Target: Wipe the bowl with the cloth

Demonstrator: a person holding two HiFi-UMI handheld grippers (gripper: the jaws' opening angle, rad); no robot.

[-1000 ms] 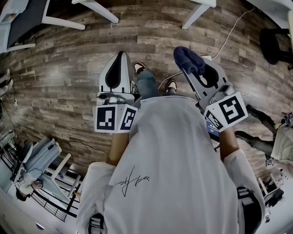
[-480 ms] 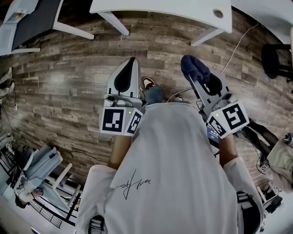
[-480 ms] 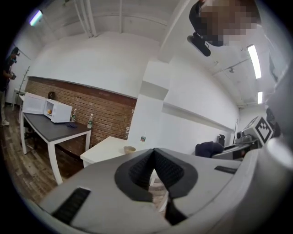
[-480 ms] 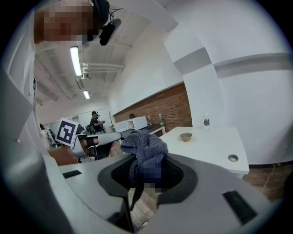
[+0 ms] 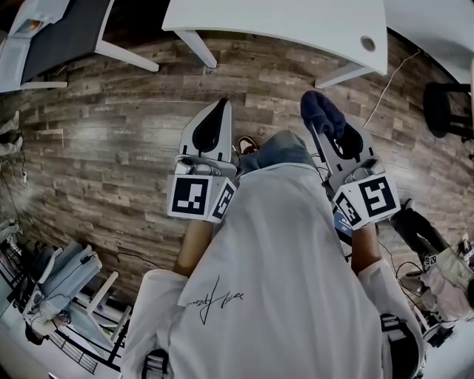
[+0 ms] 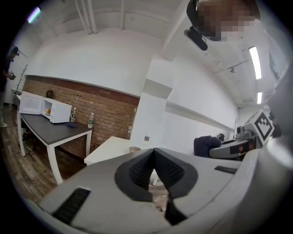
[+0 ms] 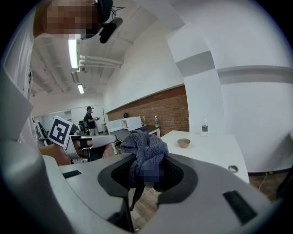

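My right gripper [image 5: 321,120] is shut on a dark blue cloth [image 5: 317,109], bunched over its tips; in the right gripper view the cloth [image 7: 144,148] spills up out of the jaws. A small tan bowl [image 7: 184,143] stands on the white table [image 7: 215,153] some way ahead. In the left gripper view the bowl [image 6: 134,149] just shows above the jaws. My left gripper [image 5: 220,106] is held level beside the right one, over the wood floor. It is shut [image 6: 154,152] with nothing in it. Both are well short of the table [image 5: 274,22].
A water bottle [image 7: 204,127] stands on the white table beyond the bowl, and a cable hole [image 7: 233,168] is near its edge. A dark desk [image 6: 50,130] with a microwave [image 6: 43,108] lines the brick wall. A black chair [image 5: 444,74] is at the right. A person [image 7: 91,119] stands far off.
The white table has come further into the top of the head view. Both grippers sit a little higher and further right in frame. The cloth stays in the right jaws.
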